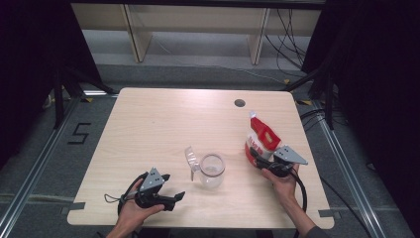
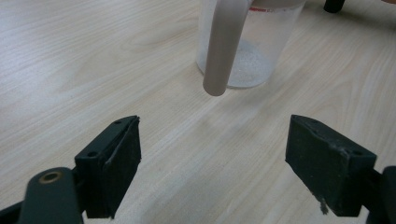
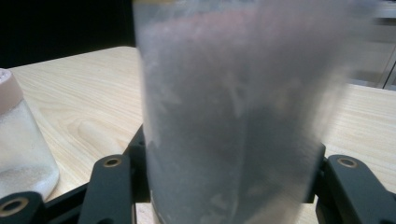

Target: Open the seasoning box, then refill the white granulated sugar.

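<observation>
A clear plastic jar (image 1: 212,171) stands at mid-table with its flip lid (image 1: 190,157) hanging open at its left. In the left gripper view the jar (image 2: 247,46) holds a little white powder, and the lid (image 2: 224,46) hangs down in front of it. My left gripper (image 1: 173,186) rests near the front left edge; its jaws (image 2: 215,158) are wide open and empty, pointing at the jar. A red and white pouch (image 1: 261,139) stands tilted at the right. My right gripper (image 1: 255,156) clasps its lower part, and the pale pouch (image 3: 233,116) spans the gap with both pads against its sides.
The light wooden table (image 1: 148,124) has a cable hole (image 1: 239,103) near its far edge. The jar (image 3: 18,140) shows at the left of the right gripper view. Dark curtains flank the table and metal rails run along the floor on both sides.
</observation>
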`<state>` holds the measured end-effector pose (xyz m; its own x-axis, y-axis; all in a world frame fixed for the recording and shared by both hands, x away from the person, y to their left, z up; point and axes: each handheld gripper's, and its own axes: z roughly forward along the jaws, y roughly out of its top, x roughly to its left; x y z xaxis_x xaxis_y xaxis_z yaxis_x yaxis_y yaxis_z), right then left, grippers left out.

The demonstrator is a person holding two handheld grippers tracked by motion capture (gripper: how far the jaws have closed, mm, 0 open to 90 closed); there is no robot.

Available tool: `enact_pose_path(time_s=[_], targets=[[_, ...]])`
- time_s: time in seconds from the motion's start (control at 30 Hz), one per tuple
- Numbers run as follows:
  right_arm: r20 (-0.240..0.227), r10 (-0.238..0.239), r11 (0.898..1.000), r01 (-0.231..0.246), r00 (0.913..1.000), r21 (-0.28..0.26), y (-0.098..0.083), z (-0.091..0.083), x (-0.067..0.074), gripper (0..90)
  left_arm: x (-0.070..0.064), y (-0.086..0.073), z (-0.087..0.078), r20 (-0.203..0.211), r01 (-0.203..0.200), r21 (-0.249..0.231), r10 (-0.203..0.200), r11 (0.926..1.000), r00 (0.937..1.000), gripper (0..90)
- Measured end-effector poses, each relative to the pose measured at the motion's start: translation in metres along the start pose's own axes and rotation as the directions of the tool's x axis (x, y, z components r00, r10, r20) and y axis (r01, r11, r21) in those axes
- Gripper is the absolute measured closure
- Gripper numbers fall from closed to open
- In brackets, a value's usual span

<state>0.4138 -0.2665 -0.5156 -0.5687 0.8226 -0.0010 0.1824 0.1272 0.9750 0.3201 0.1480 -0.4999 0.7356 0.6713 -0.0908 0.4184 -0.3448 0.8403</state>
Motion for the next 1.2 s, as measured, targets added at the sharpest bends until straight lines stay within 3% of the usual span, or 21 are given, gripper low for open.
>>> enact_pose_path(time_s=[0.1, 0.17, 0.23, 0.4, 0.47, 0.53, 0.57, 0.77, 0.8, 0.87, 0.93, 0.97, 1.03, 1.1, 1.13, 1.17, 1.2], targets=[[0.008, -0.017, 1.0, 0.017, 0.9998, -0.011, 0.0, 0.0, -0.001, 43.8, 0.0, -0.001, 0.0, 0.002, 0.003, -0.008, -0.003, 1.0, 1.0, 17.8], [0.018, 0.012, 1.0, -0.011, 0.9998, -0.028, 0.0, 0.0, 0.001, 44.2, -0.001, -0.001, -0.001, -0.007, 0.012, -0.007, -0.012, 0.9999, 0.9999, 17.8], [-0.017, 0.006, 1.0, -0.006, 0.9998, -0.013, 0.0, -0.001, -0.001, 44.5, 0.0, 0.0, 0.0, -0.002, 0.001, -0.013, -0.001, 0.9999, 1.0, 17.8], [-0.009, -0.006, 1.0, 0.006, 0.9999, -0.006, 0.001, -0.002, -0.002, 45.0, 0.0, 0.0, -0.001, -0.007, 0.0, 0.002, 0.0, 1.0, 1.0, 17.9], [-0.03, 0.005, 1.0, -0.005, 0.9995, -0.013, 0.001, -0.002, -0.001, 45.2, -0.001, 0.0, 0.0, -0.004, -0.001, -0.001, 0.001, 1.0, 1.0, 17.9], [-0.038, 0.026, 1.0, -0.026, 0.999, 0.014, 0.002, -0.004, 0.001, 45.4, -0.001, 0.0, 0.0, -0.003, 0.01, -0.003, -0.01, 0.9999, 0.9999, 18.0], [-0.037, 0.042, 0.999, -0.042, 0.9984, 0.013, 0.002, -0.004, 0.003, 45.4, 0.0, 0.0, -0.001, -0.014, -0.013, 0.013, 0.013, 0.9998, 0.9998, 18.0], [-0.033, 0.042, 0.999, -0.041, 0.9986, 0.035, 0.003, -0.007, 0.005, 45.8, -0.002, -0.001, -0.001, -0.001, -0.002, -0.011, 0.002, 0.9999, 1.0, 18.0], [-0.028, 0.035, 0.999, -0.035, 0.999, 0.013, 0.003, -0.006, 0.006, 45.9, -0.003, -0.001, -0.001, 0.003, 0.004, -0.019, -0.004, 0.9998, 1.0, 18.0], [-0.043, 0.035, 0.999, -0.034, 0.9984, 0.031, 0.003, -0.007, 0.006, 46.0, -0.002, -0.001, -0.002, 0.0, -0.006, -0.007, 0.006, 1.0, 1.0, 18.0], [-0.06, -0.006, 1.0, 0.007, 0.9982, 0.027, 0.004, -0.006, 0.003, 46.1, -0.002, -0.001, -0.002, 0.001, 0.004, -0.013, -0.004, 0.9999, 1.0, 18.0], [-0.06, -0.003, 0.999, 0.005, 0.9982, 0.032, 0.004, -0.006, 0.004, 46.2, -0.001, -0.001, -0.002, -0.002, -0.011, -0.007, 0.011, 0.9999, 0.9999, 18.0], [-0.053, -0.015, 0.999, 0.016, 0.9985, 0.029, 0.004, -0.007, 0.004, 46.3, -0.002, -0.001, -0.002, 0.002, 0.005, -0.011, -0.005, 0.9999, 1.0, 18.1], [-0.046, 0.042, 0.998, -0.04, 0.998, 0.037, 0.004, -0.009, 0.008, 46.5, -0.002, -0.001, -0.002, 0.0, -0.001, -0.008, 0.001, 1.0, 1.0, 18.0], [-0.066, -0.003, 1.0, 0.005, 0.9978, 0.03, 0.005, -0.008, 0.005, 46.5, -0.002, -0.001, -0.002, 0.0, -0.003, -0.008, 0.003, 1.0, 1.0, 18.1], [-0.076, -0.004, 0.999, 0.006, 0.9971, 0.033, 0.005, -0.008, 0.006, 46.6, -0.002, -0.001, -0.002, 0.0, -0.003, -0.008, 0.003, 1.0, 1.0, 18.1], [-0.049, 0.008, 0.999, -0.006, 0.9988, 0.049, 0.005, -0.01, 0.008, 46.7, -0.002, -0.001, -0.002, 0.0, -0.002, -0.008, 0.002, 1.0, 1.0, 18.1]])
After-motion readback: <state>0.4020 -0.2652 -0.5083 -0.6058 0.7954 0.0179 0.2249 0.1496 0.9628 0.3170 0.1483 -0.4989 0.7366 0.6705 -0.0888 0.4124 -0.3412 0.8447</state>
